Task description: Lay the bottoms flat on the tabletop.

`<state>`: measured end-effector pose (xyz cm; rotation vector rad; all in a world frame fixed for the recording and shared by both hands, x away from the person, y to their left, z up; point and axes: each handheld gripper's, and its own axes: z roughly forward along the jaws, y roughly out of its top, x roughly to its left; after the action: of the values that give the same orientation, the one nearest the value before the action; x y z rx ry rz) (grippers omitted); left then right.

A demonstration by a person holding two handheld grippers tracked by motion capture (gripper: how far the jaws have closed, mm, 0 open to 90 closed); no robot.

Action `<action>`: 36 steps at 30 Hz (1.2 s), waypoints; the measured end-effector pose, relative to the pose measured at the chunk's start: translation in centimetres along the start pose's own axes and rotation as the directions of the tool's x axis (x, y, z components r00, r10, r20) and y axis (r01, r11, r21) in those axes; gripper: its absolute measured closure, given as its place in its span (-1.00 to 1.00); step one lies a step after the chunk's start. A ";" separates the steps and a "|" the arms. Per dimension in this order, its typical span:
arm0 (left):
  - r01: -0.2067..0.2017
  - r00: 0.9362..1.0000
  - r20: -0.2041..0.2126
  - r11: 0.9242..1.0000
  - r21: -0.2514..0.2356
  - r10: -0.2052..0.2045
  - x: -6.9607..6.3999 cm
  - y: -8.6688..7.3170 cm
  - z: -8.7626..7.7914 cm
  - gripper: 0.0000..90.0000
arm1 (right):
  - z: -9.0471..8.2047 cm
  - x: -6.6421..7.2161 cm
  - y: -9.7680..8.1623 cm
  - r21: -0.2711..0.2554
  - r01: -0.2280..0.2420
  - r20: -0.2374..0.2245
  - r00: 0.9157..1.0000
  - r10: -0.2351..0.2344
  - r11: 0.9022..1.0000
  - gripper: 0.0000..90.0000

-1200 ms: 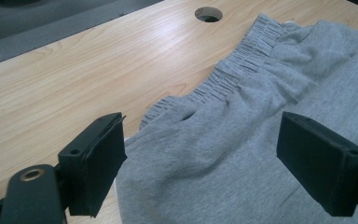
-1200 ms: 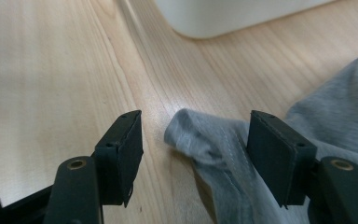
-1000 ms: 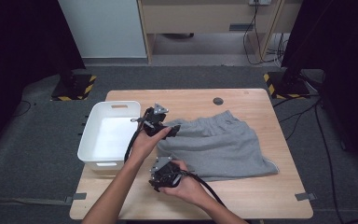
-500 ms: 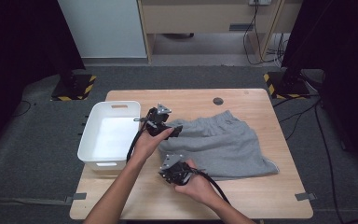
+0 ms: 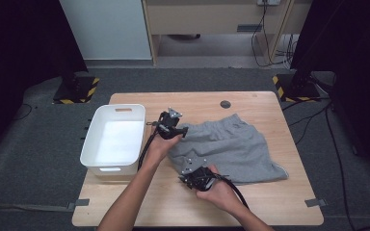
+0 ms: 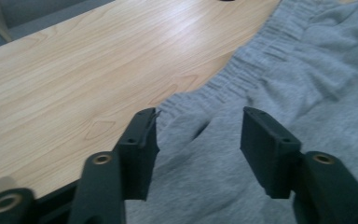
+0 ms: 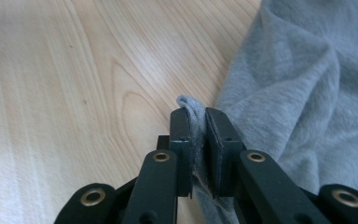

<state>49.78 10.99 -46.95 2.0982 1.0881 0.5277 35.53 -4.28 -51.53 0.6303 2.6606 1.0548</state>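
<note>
grey shorts [image 5: 231, 147] lie flat on the light wooden table [image 5: 270, 204], right of the white bin [image 5: 113, 139]; dark carpet surrounds it. right gripper [image 7: 197, 122] clamps the hem. left gripper [image 6: 198, 135], jaws just closing, straddles the waistband, not pinching.

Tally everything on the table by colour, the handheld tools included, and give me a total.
Grey: 1, the shorts
White: 1, the bin
Black: 3, the left tongs, the right tongs and a small round disc
Total: 5
</note>
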 end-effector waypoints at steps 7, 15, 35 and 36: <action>0.024 0.999 -0.026 1.000 0.000 -0.024 0.9 -0.8 0.3 0.29 | -0.1 -1.2 -0.5 0.007 -0.026 0.024 0.999 0.026 1.000 0.83; 0.027 0.999 -0.037 0.999 -0.017 -0.028 1.4 -0.8 0.0 0.41 | -0.1 -1.7 -0.7 0.000 -0.041 0.024 0.999 0.041 0.999 0.83; 0.081 0.995 -0.051 0.997 0.018 -0.080 3.0 -1.8 2.8 0.31 | -0.1 -1.7 -0.8 -0.006 -0.052 0.016 0.999 0.052 0.999 0.82; 0.089 0.995 -0.041 0.996 0.032 -0.087 3.0 -2.0 3.0 0.28 | -0.1 -1.7 -0.9 -0.008 -0.048 0.016 0.999 0.048 0.999 0.82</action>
<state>52.26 13.10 -50.36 2.0657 1.2137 0.5135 36.77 -5.72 -51.98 0.7020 2.6393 1.0669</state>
